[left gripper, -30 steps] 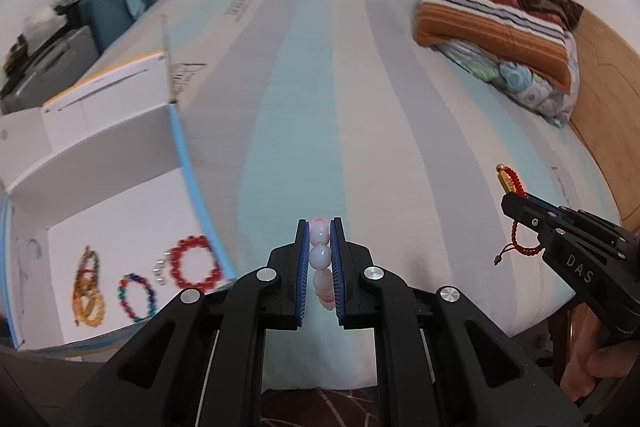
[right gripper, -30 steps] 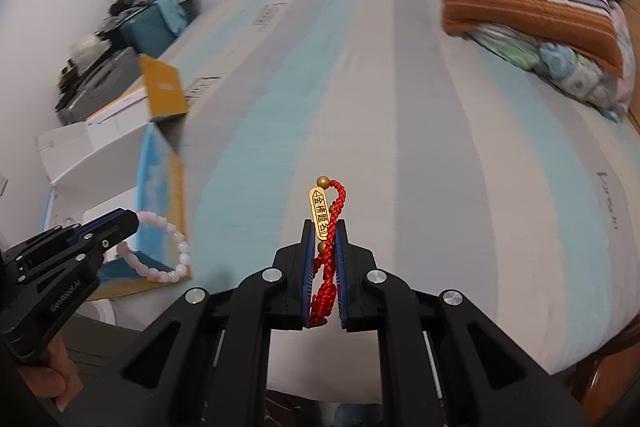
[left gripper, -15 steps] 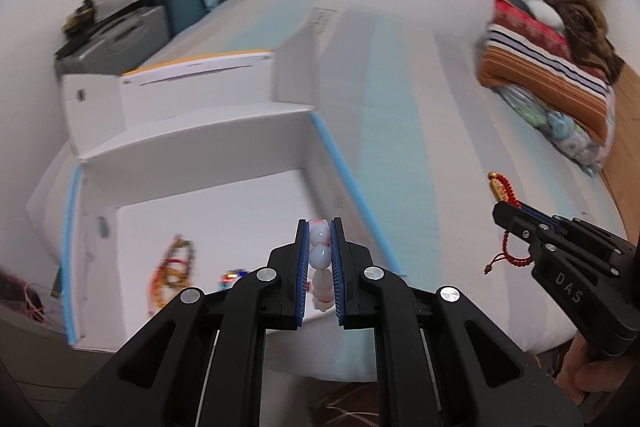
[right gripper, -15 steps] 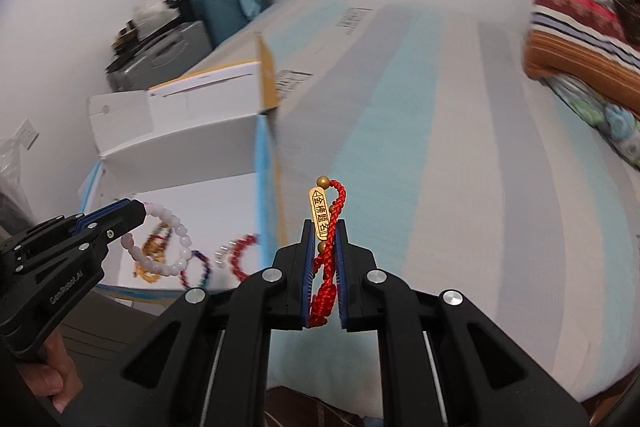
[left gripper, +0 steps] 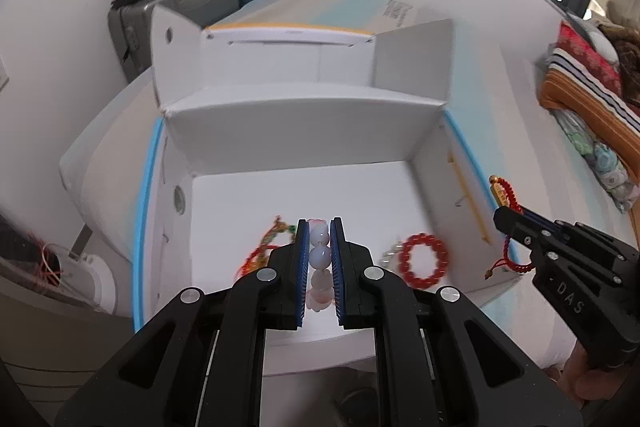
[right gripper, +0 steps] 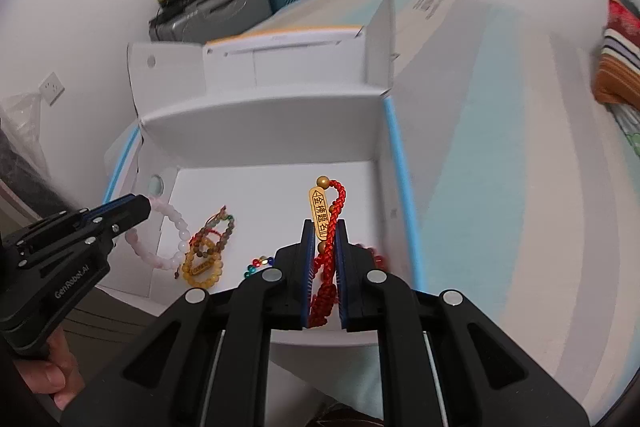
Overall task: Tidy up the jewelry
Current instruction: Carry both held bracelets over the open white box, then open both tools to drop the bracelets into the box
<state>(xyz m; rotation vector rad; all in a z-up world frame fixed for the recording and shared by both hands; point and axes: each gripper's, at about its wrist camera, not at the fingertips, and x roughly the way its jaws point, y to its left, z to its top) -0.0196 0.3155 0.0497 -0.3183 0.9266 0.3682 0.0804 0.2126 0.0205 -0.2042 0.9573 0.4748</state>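
My left gripper is shut on a pale pink bead bracelet, which hangs over the left side of the open white box; it shows as a loop in the right wrist view. My right gripper is shut on a red cord bracelet with a gold tag, held over the box's right side; it also shows in the left wrist view. On the box floor lie a red bead bracelet, an amber bead bracelet and a multicoloured one.
The box sits at the left end of a striped bed, its lid flaps standing up behind. Suitcases stand by the wall. Folded blankets lie at the far right of the bed.
Both grippers have swung left from over the bed to over the open box, each still holding its bracelet.
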